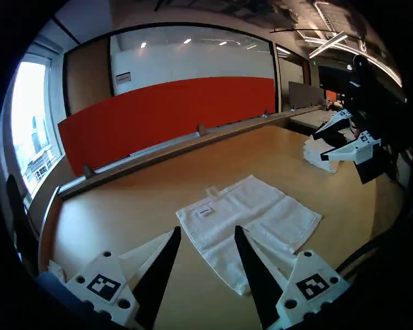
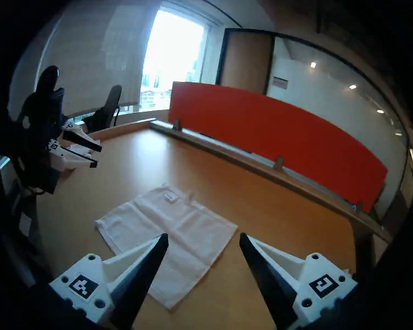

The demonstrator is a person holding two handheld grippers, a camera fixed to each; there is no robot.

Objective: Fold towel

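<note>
While poised above the wooden desk (image 1: 135,203), shows the left gripper (image 1: 207,228) spread wide and empty, white towel (image 1: 250,214) flat just ahead of its fingertips. Likewise the right gripper (image 2: 204,235): wide apart, gripping nothing, towel just beyond the tips.

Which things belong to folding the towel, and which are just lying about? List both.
For the job:
flat white terry towel
left tool, open
right tool, open
tan wooden table under the towel

Lying about:
stack of folded white cloth
orange divider panel
black office chair
</note>
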